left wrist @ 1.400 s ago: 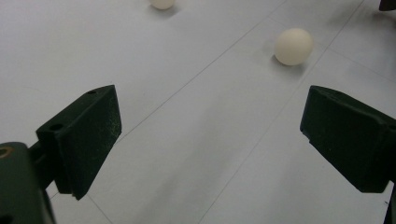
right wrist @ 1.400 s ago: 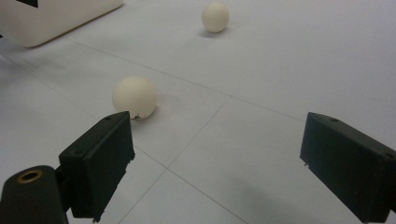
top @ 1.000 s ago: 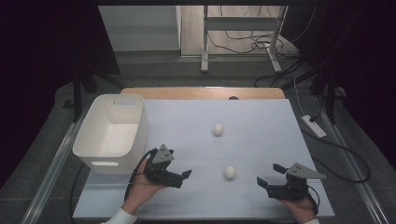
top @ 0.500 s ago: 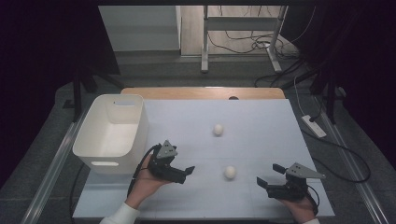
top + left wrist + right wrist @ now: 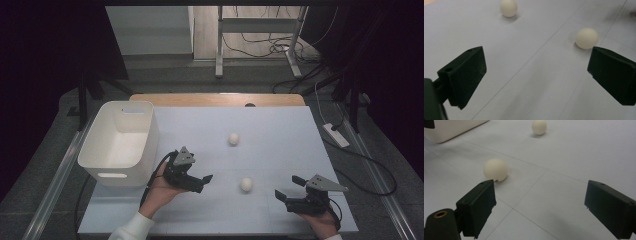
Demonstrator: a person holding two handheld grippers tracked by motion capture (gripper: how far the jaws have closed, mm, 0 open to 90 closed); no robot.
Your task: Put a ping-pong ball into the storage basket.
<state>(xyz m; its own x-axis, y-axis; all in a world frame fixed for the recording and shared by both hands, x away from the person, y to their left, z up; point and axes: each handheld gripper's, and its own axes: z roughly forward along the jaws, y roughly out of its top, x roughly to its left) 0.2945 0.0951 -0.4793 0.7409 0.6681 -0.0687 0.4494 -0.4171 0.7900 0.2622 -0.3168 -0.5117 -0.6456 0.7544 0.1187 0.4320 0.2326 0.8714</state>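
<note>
High view: both tongs, left (image 5: 204,183) and right (image 5: 286,189), wide open, empty, flanking the near egg (image 5: 245,184).

The far egg (image 5: 508,7) is cut off on top.

Cream eggs (image 5: 246,184) (plain), white bin (image 5: 120,142), black hand-held grippers (image 5: 204,182).

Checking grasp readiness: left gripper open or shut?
Open. In the left gripper view the left gripper has its two black jaws spread wide with bare table between them; the near egg lies ahead, untouched.
</note>
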